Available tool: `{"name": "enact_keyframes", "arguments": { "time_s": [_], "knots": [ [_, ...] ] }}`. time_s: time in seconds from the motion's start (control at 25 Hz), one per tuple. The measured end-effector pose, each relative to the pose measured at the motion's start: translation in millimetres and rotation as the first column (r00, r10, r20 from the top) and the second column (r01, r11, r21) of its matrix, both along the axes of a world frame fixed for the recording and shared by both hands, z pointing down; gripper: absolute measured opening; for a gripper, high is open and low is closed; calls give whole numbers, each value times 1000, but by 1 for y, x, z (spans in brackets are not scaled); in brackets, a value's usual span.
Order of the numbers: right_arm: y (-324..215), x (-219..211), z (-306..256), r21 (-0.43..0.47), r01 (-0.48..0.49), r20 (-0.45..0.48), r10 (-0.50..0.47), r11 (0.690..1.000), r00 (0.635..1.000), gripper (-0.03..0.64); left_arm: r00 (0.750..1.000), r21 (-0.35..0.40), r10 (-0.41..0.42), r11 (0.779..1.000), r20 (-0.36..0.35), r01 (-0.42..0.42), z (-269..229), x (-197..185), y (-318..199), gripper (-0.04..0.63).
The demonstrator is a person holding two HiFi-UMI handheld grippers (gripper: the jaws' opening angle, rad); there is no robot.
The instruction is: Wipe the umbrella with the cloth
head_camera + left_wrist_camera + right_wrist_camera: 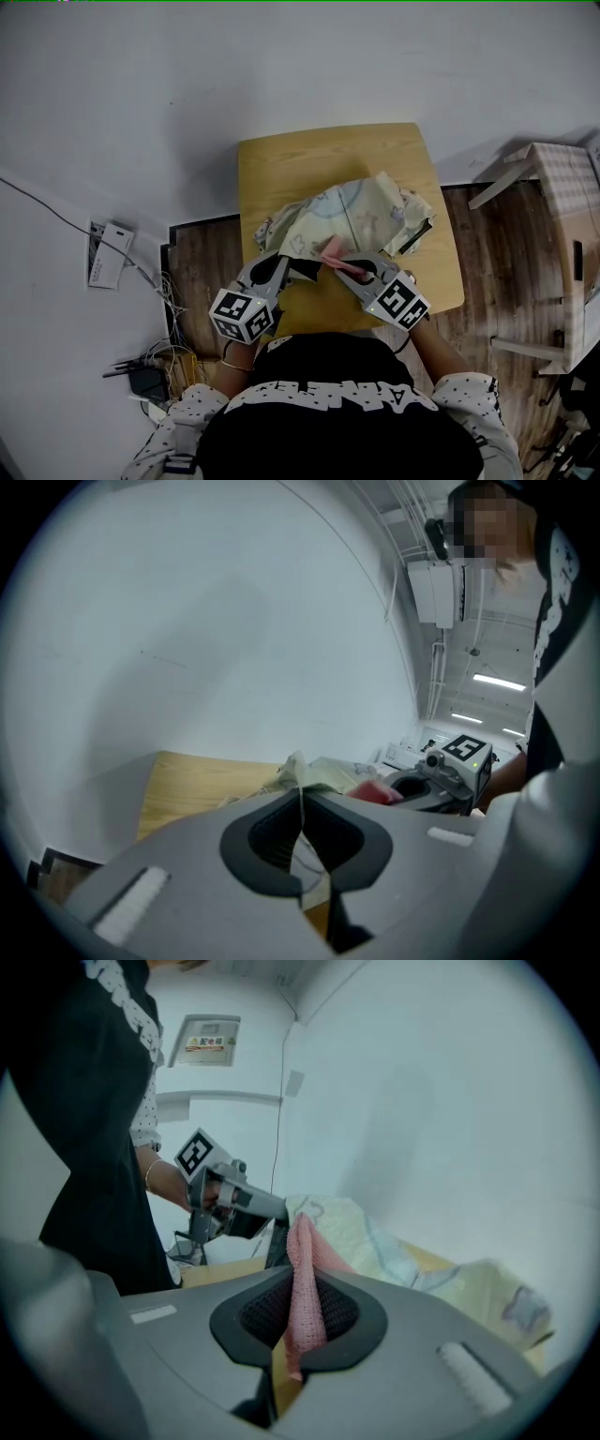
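Your small light-wood table point(291, 159) stands against the white wall point(281, 56). One item lies directly on it: a crumpled, pale patterned umbrella point(361, 214), spread over the table's middle towards its right edge.

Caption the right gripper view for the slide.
Right gripper shut on a pink cloth at the pale patterned umbrella, whose fabric the left gripper pinches.

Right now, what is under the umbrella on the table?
The umbrella lies crumpled on the wooden table; bare wood shows around it. Anything else beneath the fabric is covered and cannot be seen.
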State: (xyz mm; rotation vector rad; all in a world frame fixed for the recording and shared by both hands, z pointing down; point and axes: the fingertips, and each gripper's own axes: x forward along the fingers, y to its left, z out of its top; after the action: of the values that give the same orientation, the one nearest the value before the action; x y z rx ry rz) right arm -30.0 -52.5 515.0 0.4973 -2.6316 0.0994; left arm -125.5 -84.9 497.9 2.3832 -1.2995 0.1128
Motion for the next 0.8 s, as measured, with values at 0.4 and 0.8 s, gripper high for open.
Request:
{"name": "enact_keyframes", "arguments": {
  "time_s": [0.4, 0.8],
  "knots": [
    [-80, 22, -67, 252, -272, 140, 243, 929, 960, 34, 1000, -6, -14, 1000, 7, 14, 3, 0, 3, 3],
    [-134, 13, -42, 383, -229, -70, 275, 895, 959, 34, 996, -25, -78, 997, 31, 79, 8, -12, 7, 3]
  ]
}}
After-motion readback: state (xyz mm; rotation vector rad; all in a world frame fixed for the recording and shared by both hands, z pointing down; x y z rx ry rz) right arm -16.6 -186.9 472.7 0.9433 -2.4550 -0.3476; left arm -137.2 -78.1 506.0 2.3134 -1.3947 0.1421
